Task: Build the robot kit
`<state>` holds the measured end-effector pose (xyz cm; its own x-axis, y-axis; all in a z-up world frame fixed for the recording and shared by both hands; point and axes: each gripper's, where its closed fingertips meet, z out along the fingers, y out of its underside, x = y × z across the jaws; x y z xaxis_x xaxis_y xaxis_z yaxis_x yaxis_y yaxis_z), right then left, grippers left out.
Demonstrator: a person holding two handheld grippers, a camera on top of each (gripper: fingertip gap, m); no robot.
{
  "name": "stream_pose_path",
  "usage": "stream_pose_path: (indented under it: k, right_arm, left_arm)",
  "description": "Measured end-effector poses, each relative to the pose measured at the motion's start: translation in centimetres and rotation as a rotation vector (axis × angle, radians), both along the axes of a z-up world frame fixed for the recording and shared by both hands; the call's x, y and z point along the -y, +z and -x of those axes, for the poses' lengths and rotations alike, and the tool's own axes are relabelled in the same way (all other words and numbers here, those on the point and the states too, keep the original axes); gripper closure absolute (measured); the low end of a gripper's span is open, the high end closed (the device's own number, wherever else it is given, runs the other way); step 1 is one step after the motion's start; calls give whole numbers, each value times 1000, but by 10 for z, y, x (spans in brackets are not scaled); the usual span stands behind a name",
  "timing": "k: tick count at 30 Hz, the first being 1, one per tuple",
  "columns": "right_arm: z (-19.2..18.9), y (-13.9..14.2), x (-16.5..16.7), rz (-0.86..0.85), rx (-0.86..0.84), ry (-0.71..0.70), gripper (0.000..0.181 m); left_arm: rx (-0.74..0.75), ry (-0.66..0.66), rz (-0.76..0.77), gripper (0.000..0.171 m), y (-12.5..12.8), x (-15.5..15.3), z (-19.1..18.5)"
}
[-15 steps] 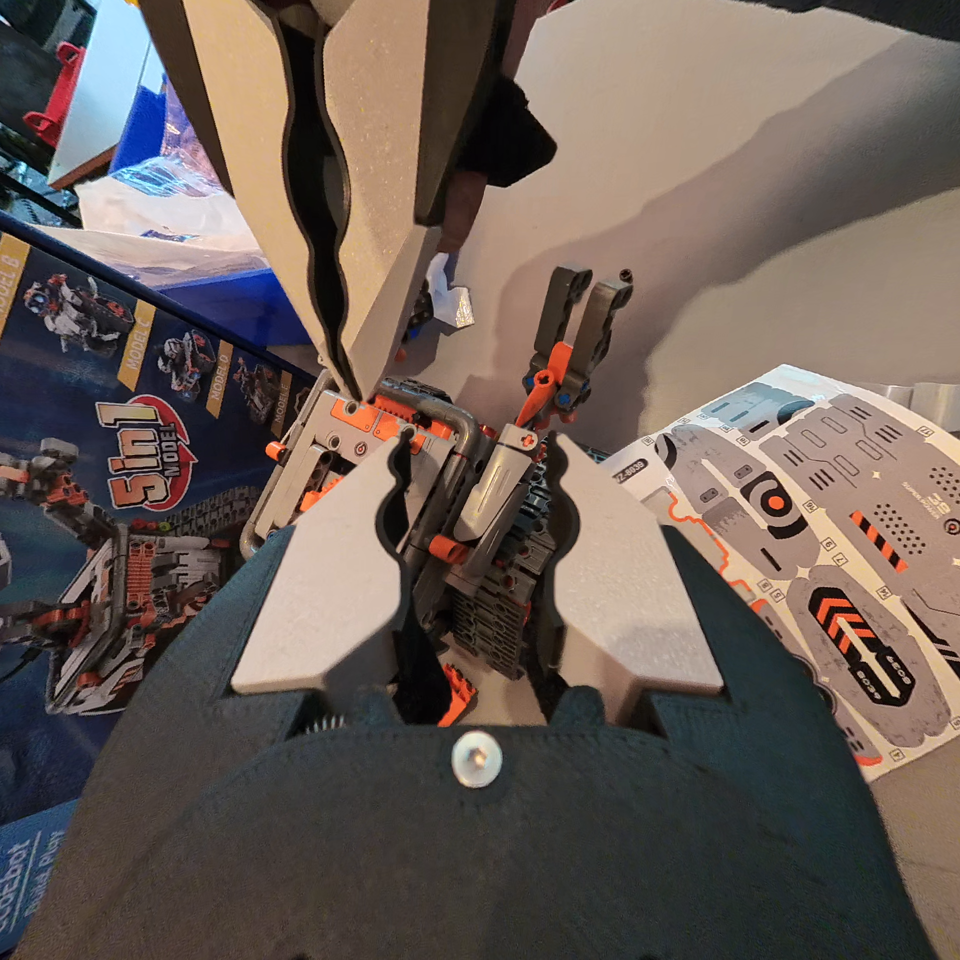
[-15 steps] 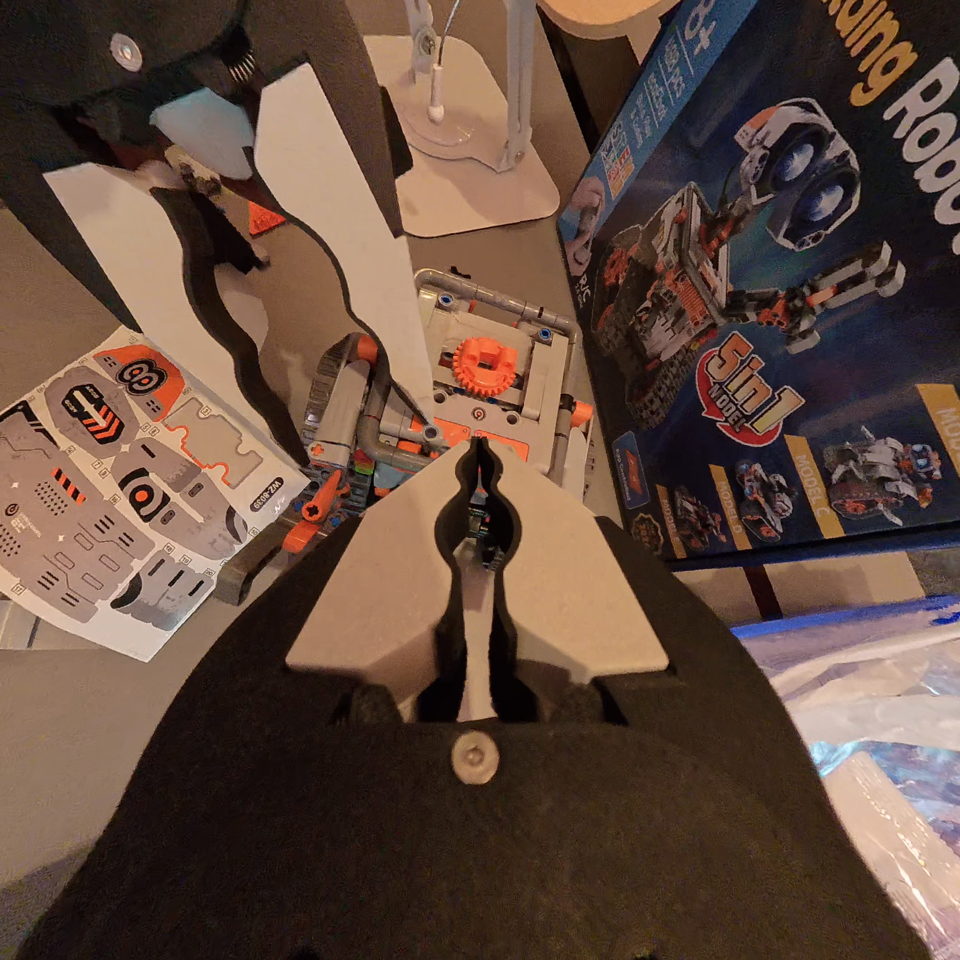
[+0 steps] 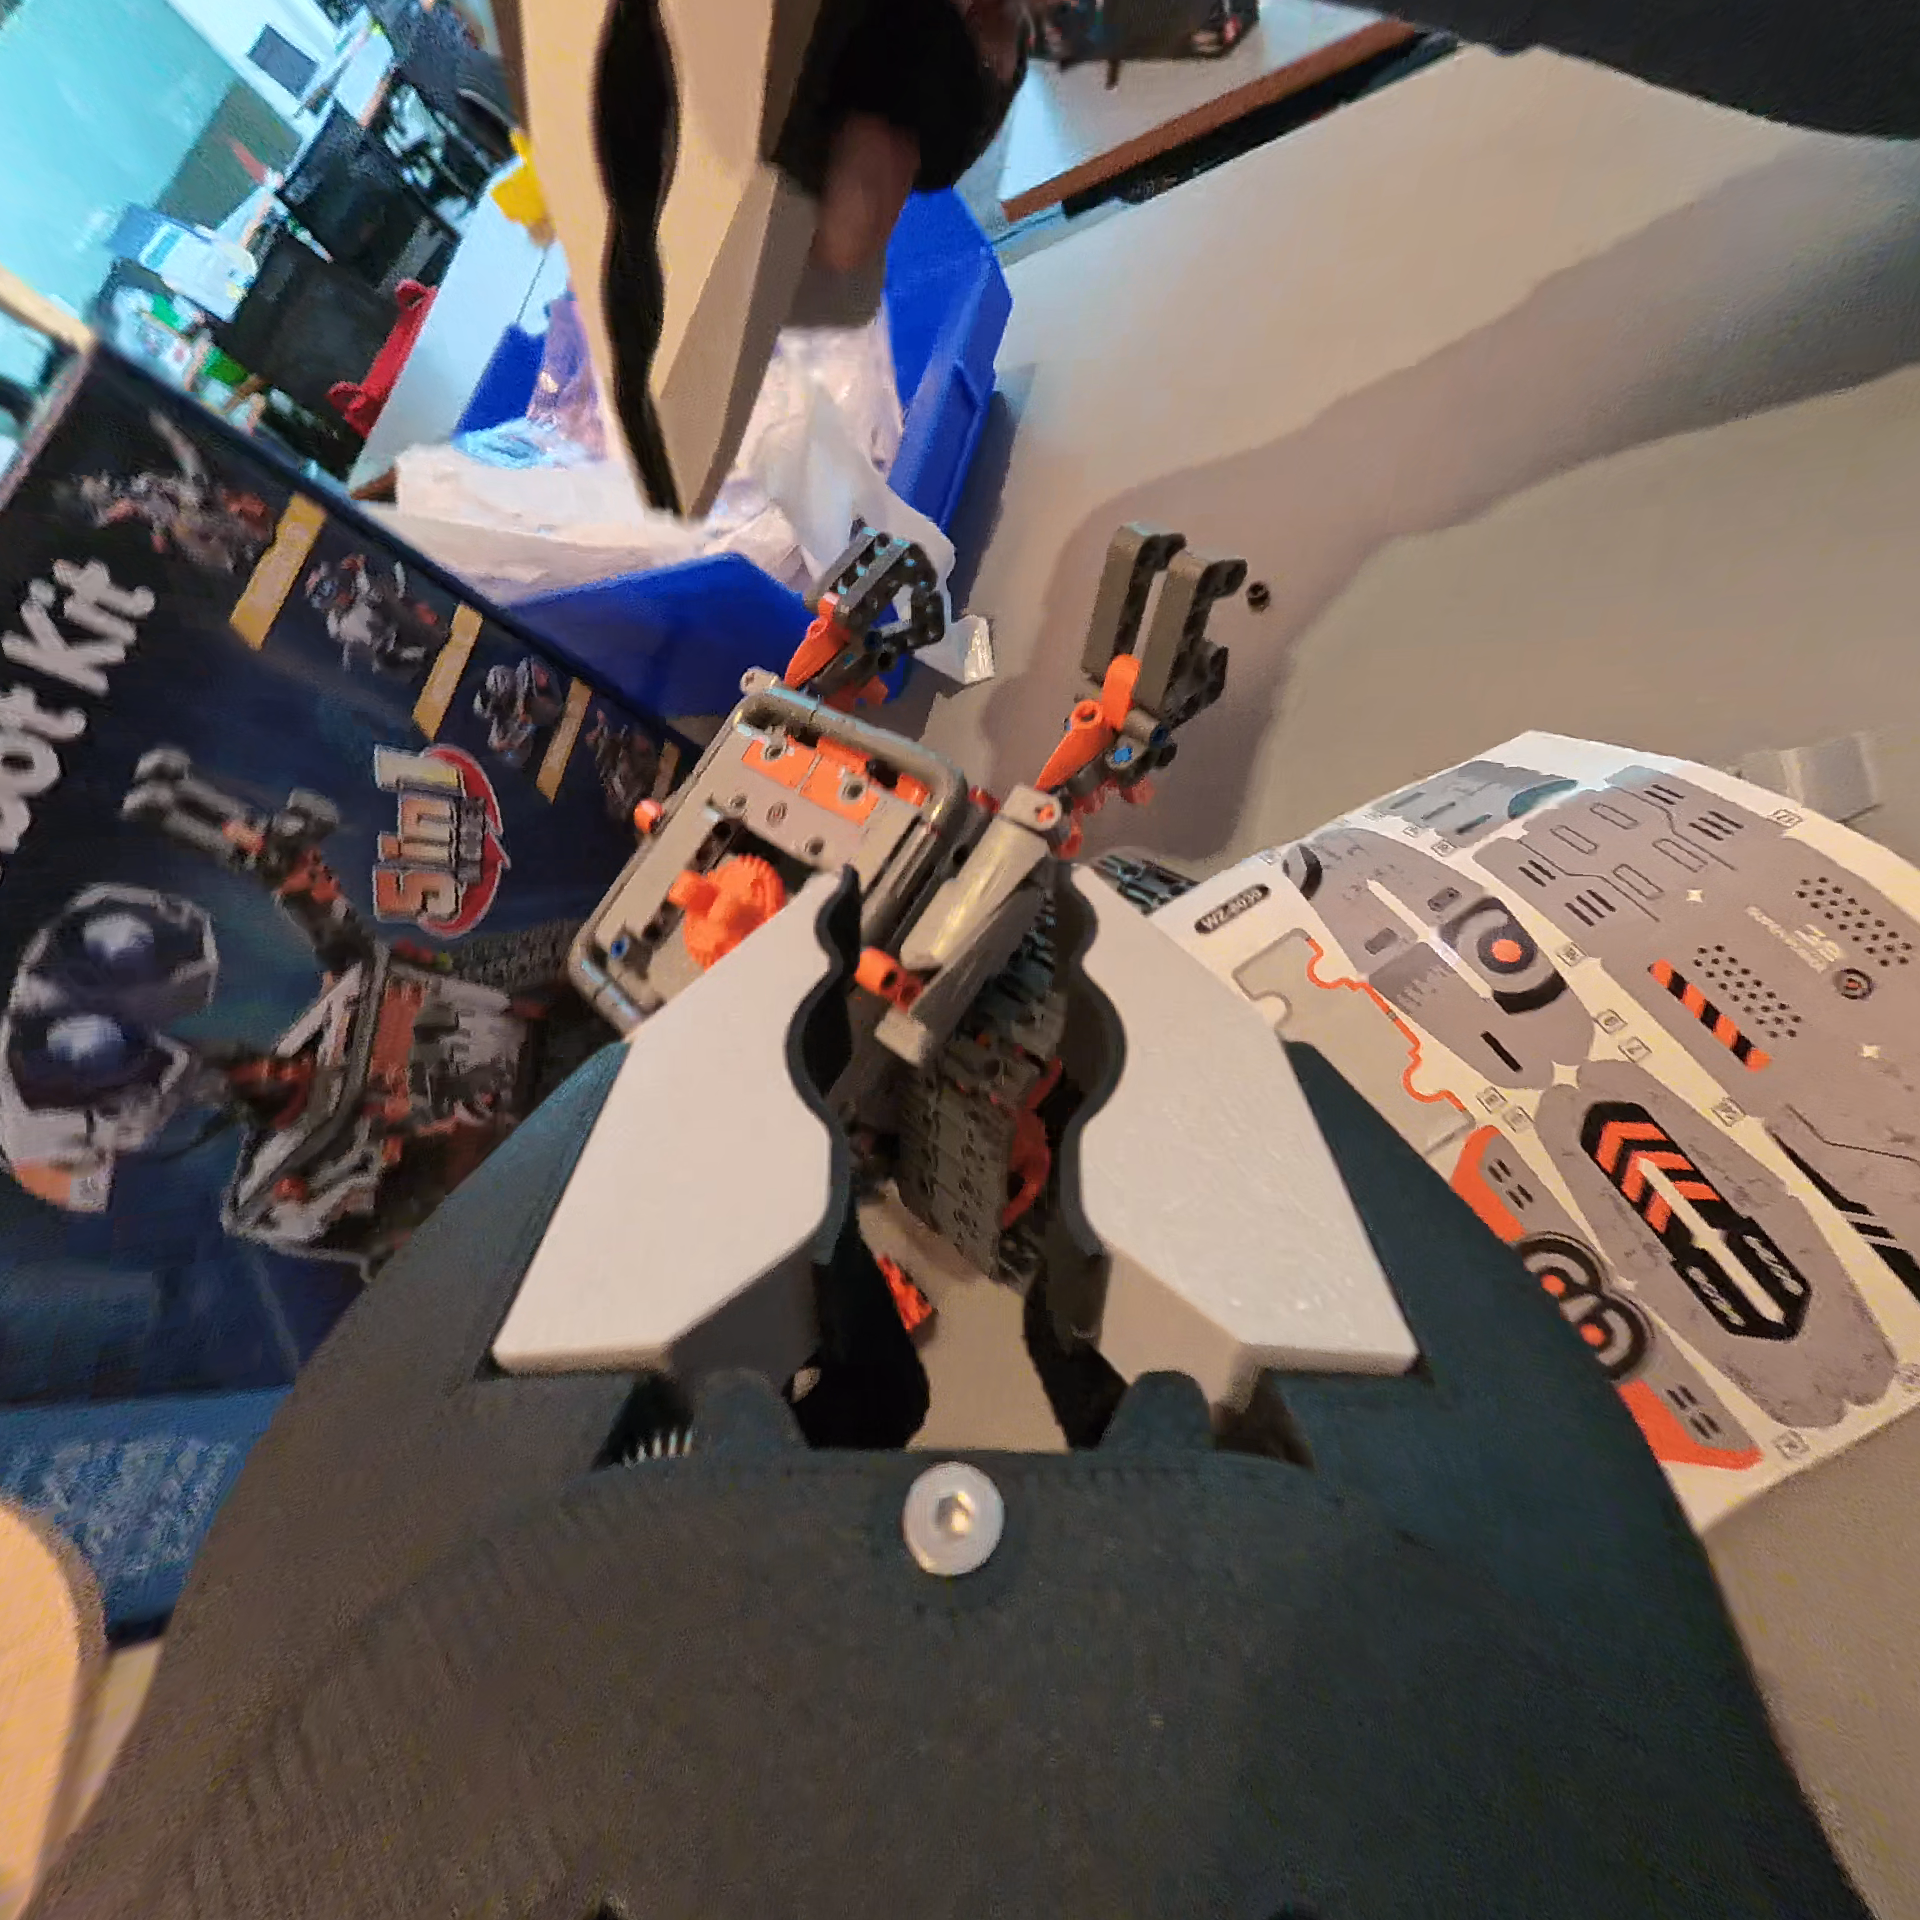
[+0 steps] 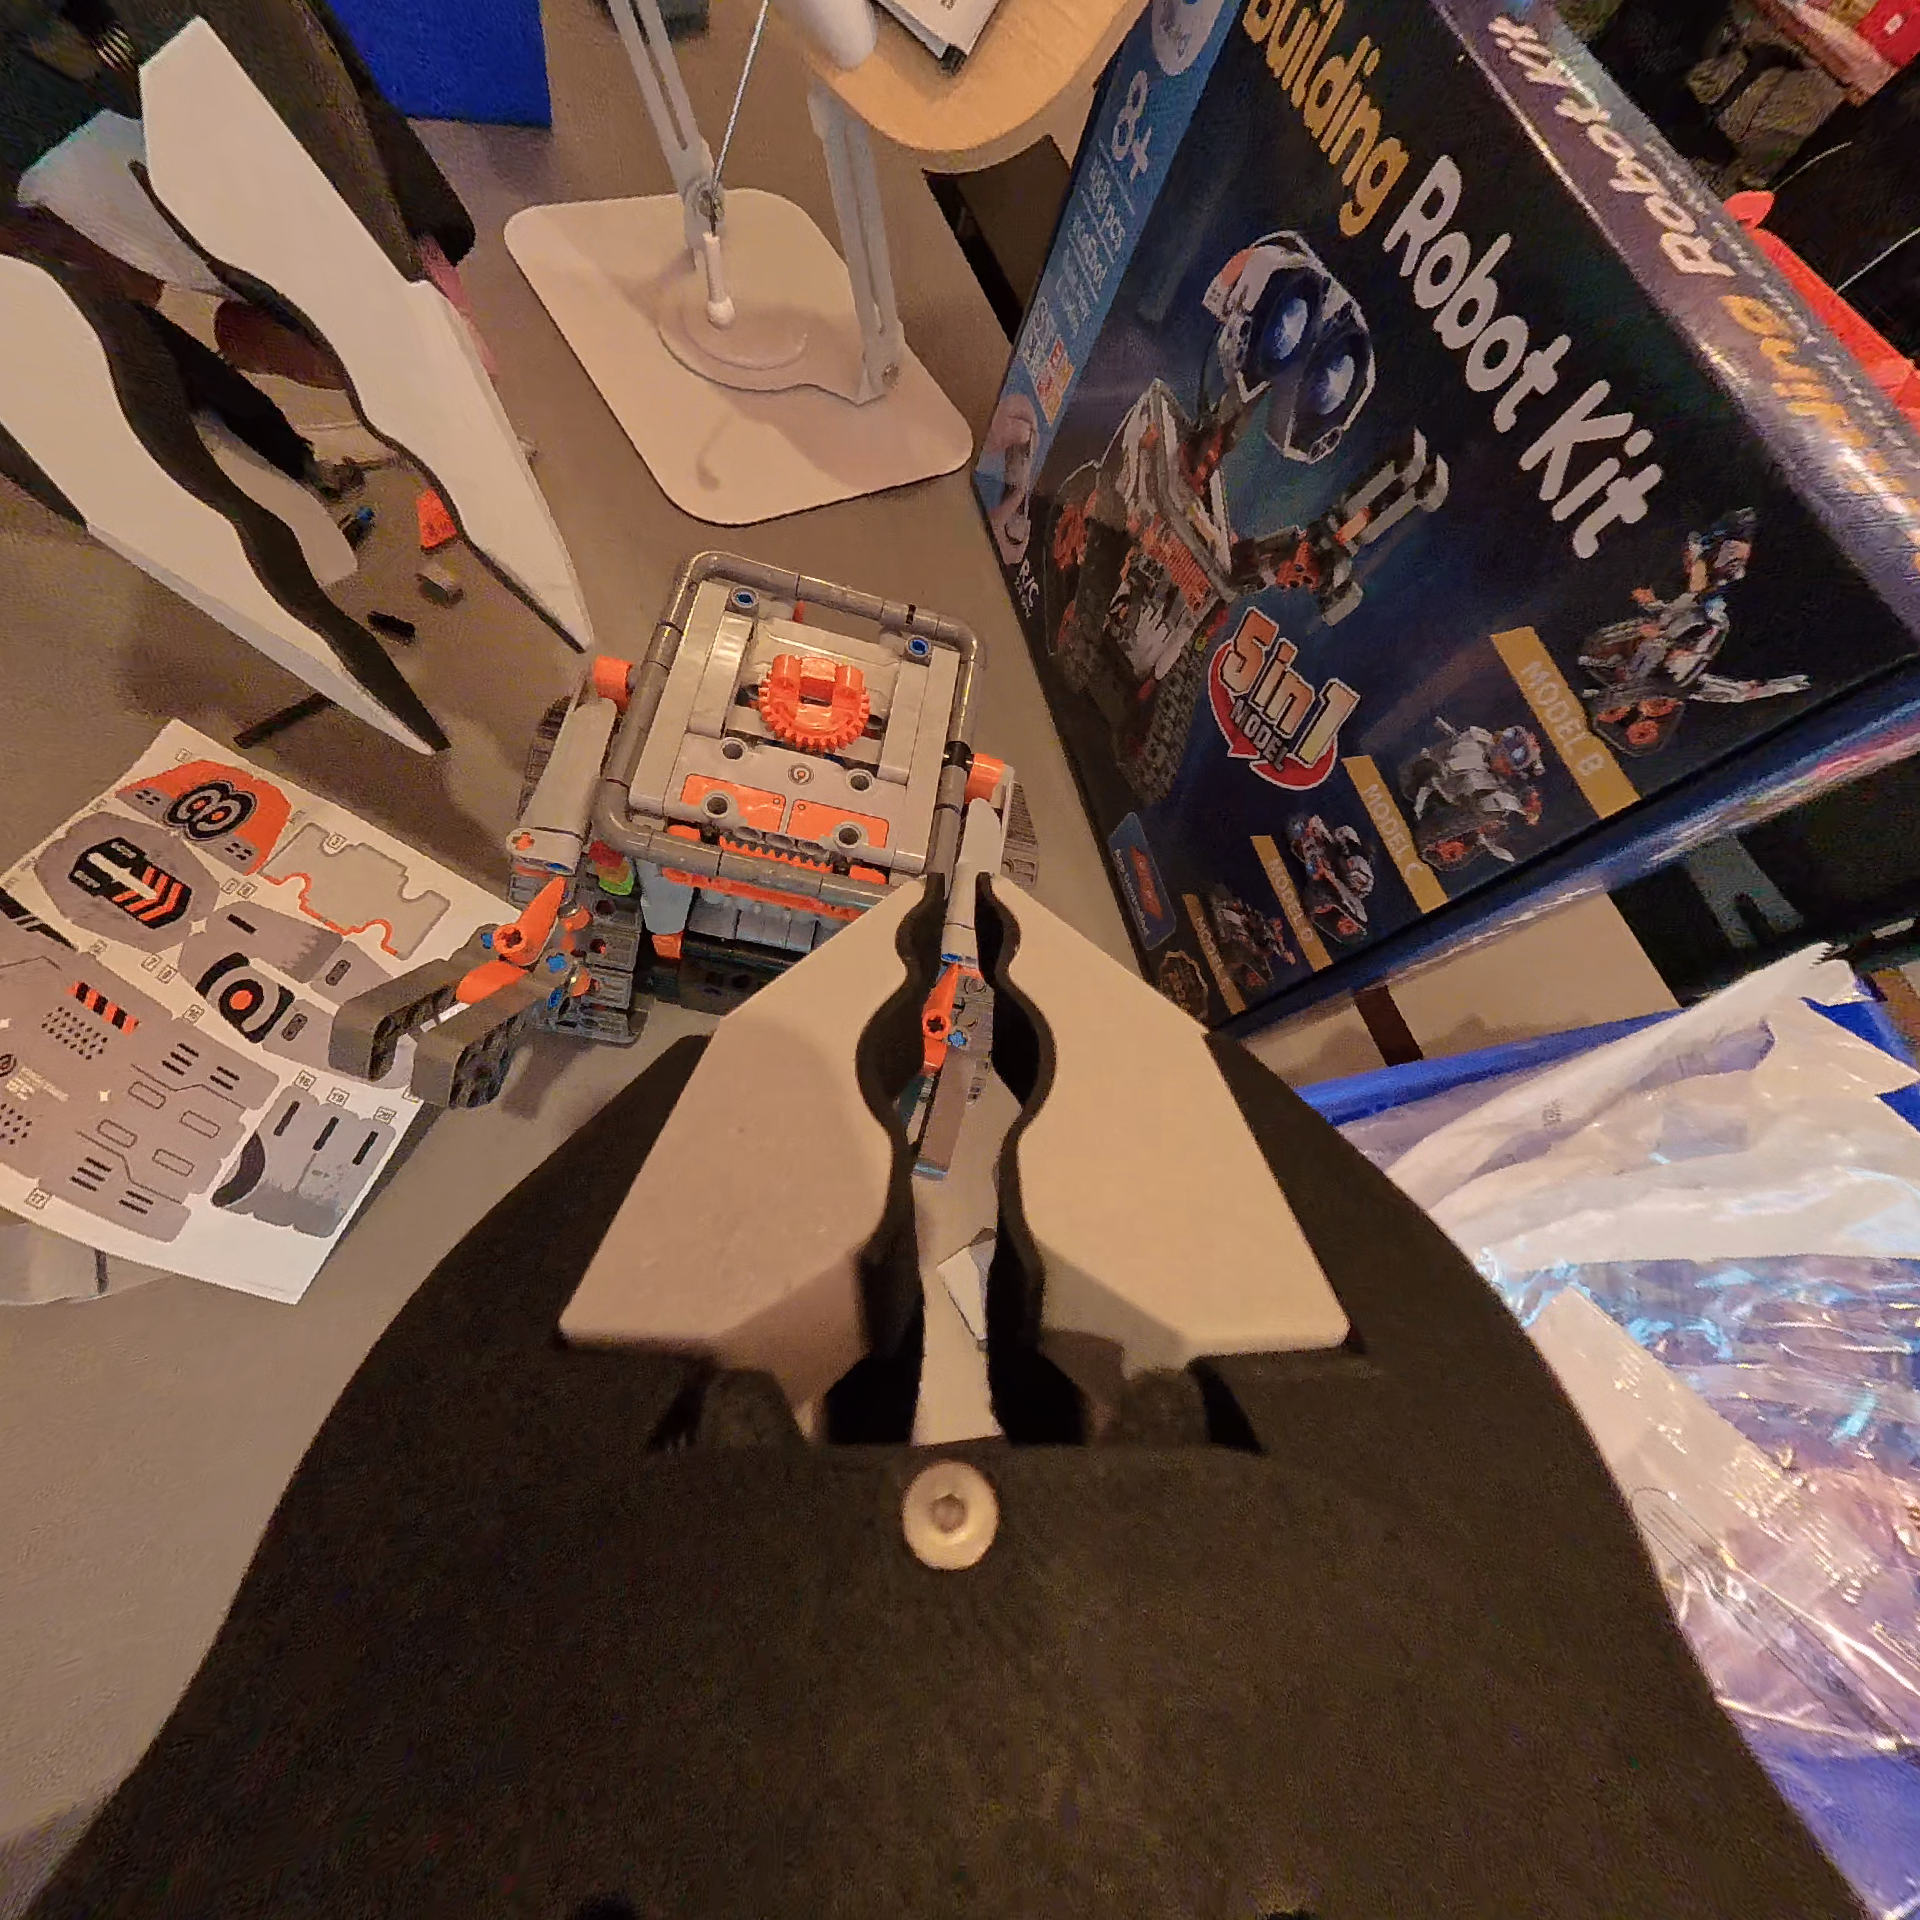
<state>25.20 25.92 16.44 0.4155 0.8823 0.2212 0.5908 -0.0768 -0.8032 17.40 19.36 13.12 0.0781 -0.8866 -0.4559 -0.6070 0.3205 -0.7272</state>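
Observation:
A grey and orange brick robot model (image 4: 800, 748) with tracks and two claw arms stands on the grey table; it also shows in the left wrist view (image 3: 821, 810). My left gripper (image 3: 961, 904) is open. Its fingers straddle the model's near track side from above, and I cannot tell whether they touch it. In the right wrist view the left gripper (image 4: 509, 691) hangs to the upper left of the model. My right gripper (image 4: 961, 883) is shut, with nothing seen in it, above the model's right arm. In the left wrist view it (image 3: 665, 499) is raised behind the model.
A sticker sheet (image 4: 177, 987) lies left of the model. A large dark blue kit box (image 4: 1455, 520) stands to its right. A blue bin of plastic bags (image 3: 935, 343) sits near the box. A white lamp base (image 4: 727, 343) and small loose pieces (image 4: 436, 520) lie behind. The grippers' ends are close to 11 cm from one another.
Both grippers have drawn up and back from the model. The right gripper's tip no longer touches its top. The left fingers have spread wider and come off the model's side.

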Motion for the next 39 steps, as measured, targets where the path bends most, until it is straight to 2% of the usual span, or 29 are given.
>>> stream_pose_path:
  k: [2, 7, 13, 20, 27, 29, 31, 33, 37, 39]
  right_arm:
    - [-3, 8, 4, -16, 4, -4, 173]
    - [-5, 30, 22, -66, -8, -14, 163]
    - [-15, 42, 43, -90, 8, -66, 159]
    - [-22, 48, 59, -36, 20, -104, 157]
    - [-10, 58, 76, -60, 9, -162, 156]
    - [-11, 53, 80, -57, 1, -205, 157]
    - [-17, 38, 84, -52, 64, -251, 155]
    - [-10, 29, 93, -30, 26, -218, 155]
    - [-15, 7, 102, 29, -30, -259, 155]
    - [-12, -2, 111, 55, -65, -250, 155]
  left_arm:
    - [2, 38, 30, 129, -3, -1, 13]
    - [11, 89, 79, 126, -16, 7, 42]
    - [-1, 121, 218, 121, -47, 23, 66]
    - [29, 46, 364, 116, -64, 47, 65]
    - [28, -35, 524, 100, -76, 73, 55]
    - [19, -53, 566, 101, -81, 80, 52]
    - [-7, -42, 585, 104, -88, 82, 51]
    - [-10, -64, 627, 109, -90, 89, 48]
    - [-27, -83, 664, 136, -98, 97, 43]
    - [-15, -97, 670, 143, -97, 99, 41]
